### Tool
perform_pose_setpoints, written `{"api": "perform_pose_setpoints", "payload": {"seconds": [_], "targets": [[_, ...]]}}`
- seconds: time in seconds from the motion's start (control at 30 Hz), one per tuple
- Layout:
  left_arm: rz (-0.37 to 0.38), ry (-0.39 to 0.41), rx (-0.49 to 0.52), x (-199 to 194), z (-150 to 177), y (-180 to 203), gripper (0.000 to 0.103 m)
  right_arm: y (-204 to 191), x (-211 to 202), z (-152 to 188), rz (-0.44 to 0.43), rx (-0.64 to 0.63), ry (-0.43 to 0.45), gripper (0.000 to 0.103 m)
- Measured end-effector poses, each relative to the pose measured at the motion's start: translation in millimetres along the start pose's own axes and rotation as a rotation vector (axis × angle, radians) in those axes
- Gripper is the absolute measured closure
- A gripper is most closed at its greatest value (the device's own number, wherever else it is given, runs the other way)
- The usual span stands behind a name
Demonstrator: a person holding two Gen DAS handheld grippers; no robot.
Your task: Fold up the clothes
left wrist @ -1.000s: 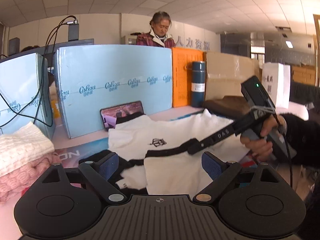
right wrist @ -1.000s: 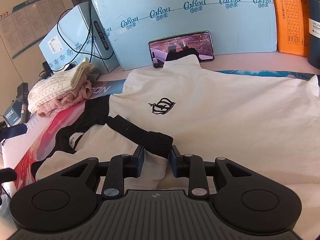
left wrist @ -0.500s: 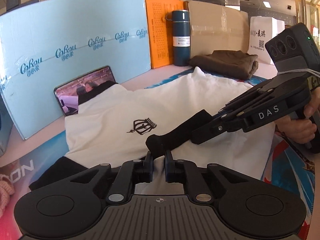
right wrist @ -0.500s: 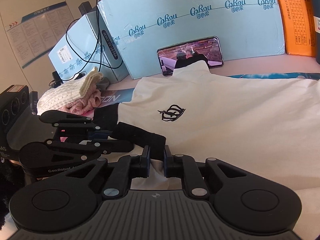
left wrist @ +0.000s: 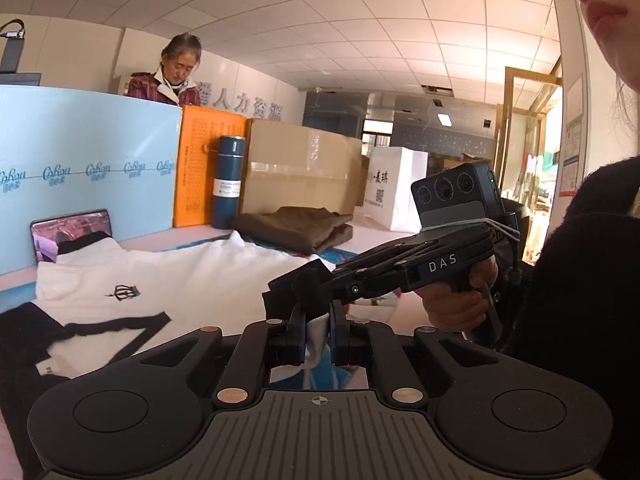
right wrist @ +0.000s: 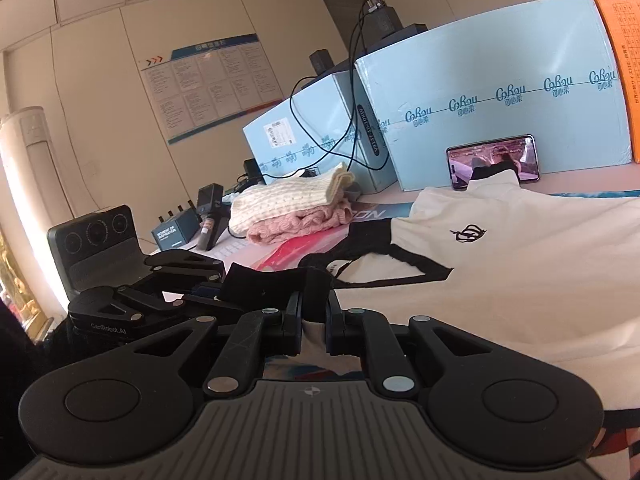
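A white sweatshirt with black trim and a small crown logo lies spread on the table; it also shows in the right wrist view. My left gripper is shut on its black-cuffed sleeve. My right gripper is shut on the same black cuff, right beside the left one. Both hold the sleeve lifted above the table near its front edge. The right gripper also shows in the left wrist view, and the left gripper in the right wrist view.
A phone leans on light-blue boxes at the back. Folded cream and pink knitwear sits at the left. A folded brown garment, a blue flask and cardboard boxes stand at the right.
My left gripper closed on the sleeve cuff beside the right one. Both then lifted the sleeve up and back toward the front edge, off the shirt's body.
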State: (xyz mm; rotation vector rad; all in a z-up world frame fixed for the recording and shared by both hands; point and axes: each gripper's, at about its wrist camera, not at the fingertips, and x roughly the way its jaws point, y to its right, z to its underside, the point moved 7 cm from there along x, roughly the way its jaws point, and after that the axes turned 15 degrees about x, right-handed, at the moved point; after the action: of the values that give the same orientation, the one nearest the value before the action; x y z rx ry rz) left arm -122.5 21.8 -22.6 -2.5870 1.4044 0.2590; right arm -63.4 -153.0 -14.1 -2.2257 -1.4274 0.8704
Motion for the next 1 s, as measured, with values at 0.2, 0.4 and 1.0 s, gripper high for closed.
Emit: {"api": "perform_pose_setpoints", "payload": {"seconds": [0.2, 0.4, 1.0], "targets": [[0.082, -0.093, -0.07, -11.0, 28.6, 29.2, 0.093, -18.5, -7.8, 48.2, -0.007, 0.0, -0.117, 0.093], [0.089, -0.145, 0.02, -16.2, 25.5, 33.0, 0.068, -25.7, -7.5, 79.0, -0.02, 0.023, -0.234, 0.065], [-0.216, -0.419, 0.308, 198.3, -21.7, -69.3, 0.015, 128.0, -112.4, -14.7, 0.535, 0.359, 0.309, 0.041]]}}
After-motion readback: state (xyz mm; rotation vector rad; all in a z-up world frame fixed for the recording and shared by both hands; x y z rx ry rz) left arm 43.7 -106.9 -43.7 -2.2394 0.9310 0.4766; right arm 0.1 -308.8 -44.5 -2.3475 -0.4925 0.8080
